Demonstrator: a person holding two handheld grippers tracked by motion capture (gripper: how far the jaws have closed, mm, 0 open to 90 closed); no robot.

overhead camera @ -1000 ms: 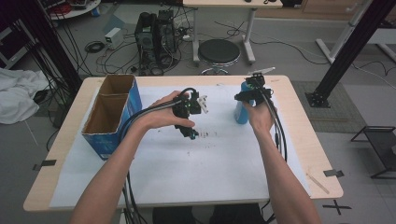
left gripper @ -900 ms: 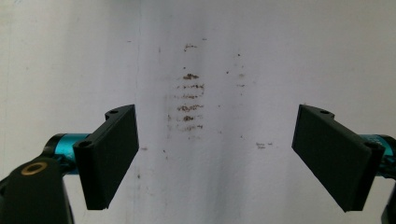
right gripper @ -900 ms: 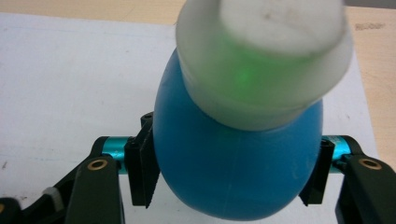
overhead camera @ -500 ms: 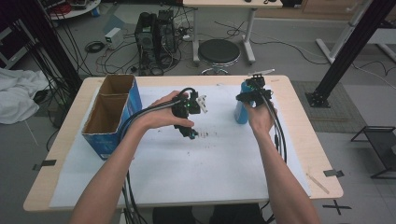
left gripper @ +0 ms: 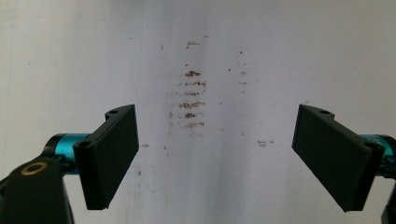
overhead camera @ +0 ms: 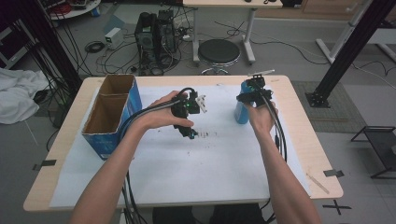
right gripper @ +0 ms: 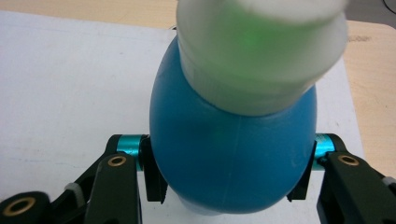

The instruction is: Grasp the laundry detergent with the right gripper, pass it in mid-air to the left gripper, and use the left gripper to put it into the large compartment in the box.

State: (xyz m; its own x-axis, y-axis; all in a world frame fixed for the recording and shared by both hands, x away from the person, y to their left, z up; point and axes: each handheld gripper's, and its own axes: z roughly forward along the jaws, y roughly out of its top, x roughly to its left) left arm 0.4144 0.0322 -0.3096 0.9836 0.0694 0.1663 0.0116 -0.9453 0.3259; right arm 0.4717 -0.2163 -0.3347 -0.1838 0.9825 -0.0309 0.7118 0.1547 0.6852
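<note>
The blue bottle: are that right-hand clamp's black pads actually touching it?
Touching. In the right gripper view, the right gripper has both pads pressed against the blue bottle, with no gap.

Dim and soft in the high view, with even overhead light and faint shadows on the table [overhead camera: 299, 140]. Sharp, evenly lit in the left gripper view. Blurred up close on the bottle [right gripper: 233, 154], with green glare on its cap [right gripper: 261, 51].

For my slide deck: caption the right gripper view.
Right tool clamps the blue bottle with white cap over the white sheet.
</note>
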